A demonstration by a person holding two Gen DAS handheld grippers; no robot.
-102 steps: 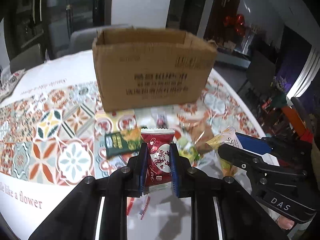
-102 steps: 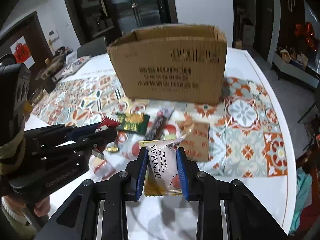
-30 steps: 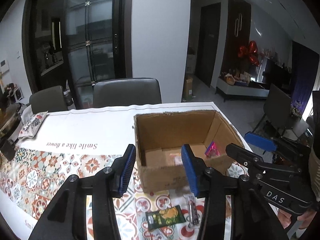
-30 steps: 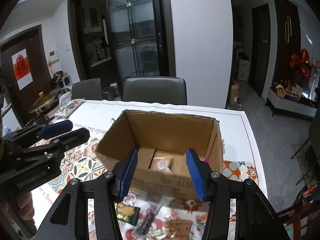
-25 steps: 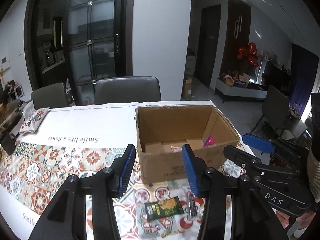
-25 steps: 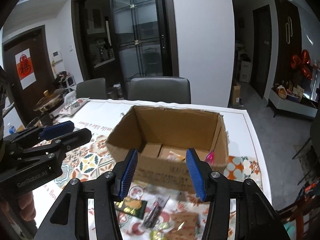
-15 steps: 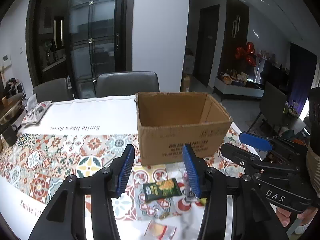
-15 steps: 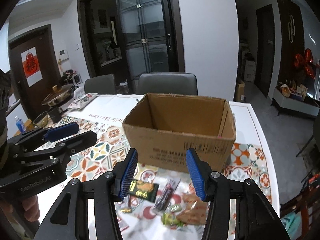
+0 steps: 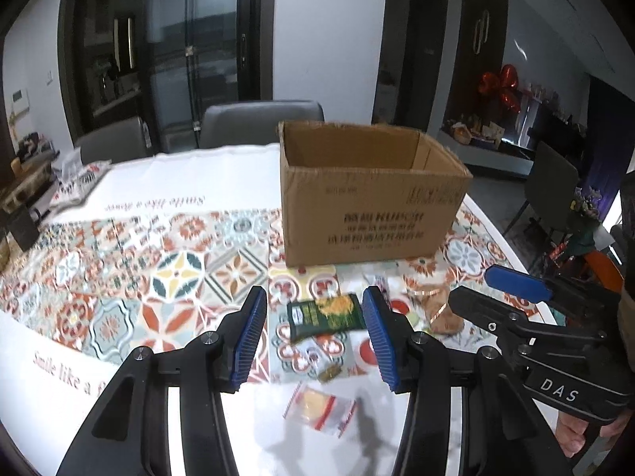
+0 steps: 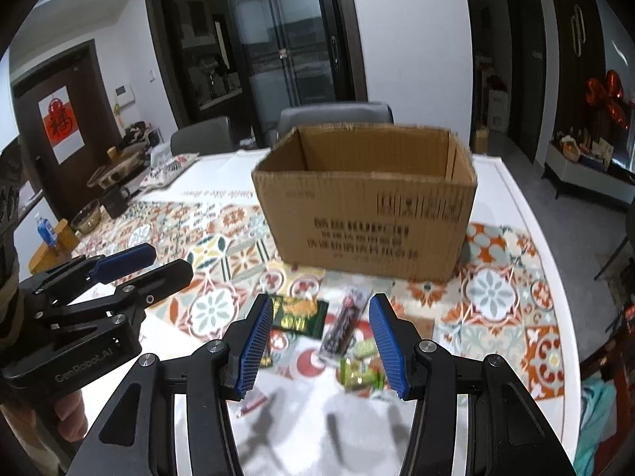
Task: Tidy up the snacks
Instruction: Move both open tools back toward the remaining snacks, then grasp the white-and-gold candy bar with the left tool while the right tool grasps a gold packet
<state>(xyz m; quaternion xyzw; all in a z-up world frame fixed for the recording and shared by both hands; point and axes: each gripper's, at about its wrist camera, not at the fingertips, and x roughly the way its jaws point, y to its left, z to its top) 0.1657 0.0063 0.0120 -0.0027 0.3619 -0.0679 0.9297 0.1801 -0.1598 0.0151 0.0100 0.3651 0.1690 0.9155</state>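
Observation:
An open cardboard box stands on the patterned tablecloth; it also shows in the right wrist view. Loose snacks lie in front of it: a dark green packet, a dark bar wrapper, a light green candy, a brown packet and a clear red-edged packet. My left gripper is open and empty, above the green packet. My right gripper is open and empty, above the bar wrapper.
The round table has a white cloth with a tiled runner. Grey chairs stand behind it. Bowls, a cup and a bottle sit at the far left. The table edge curves on the right.
Both grippers held snack packets 3.4 s ago, then stood open and empty over the box. They have since drawn back and come down toward the loose snacks.

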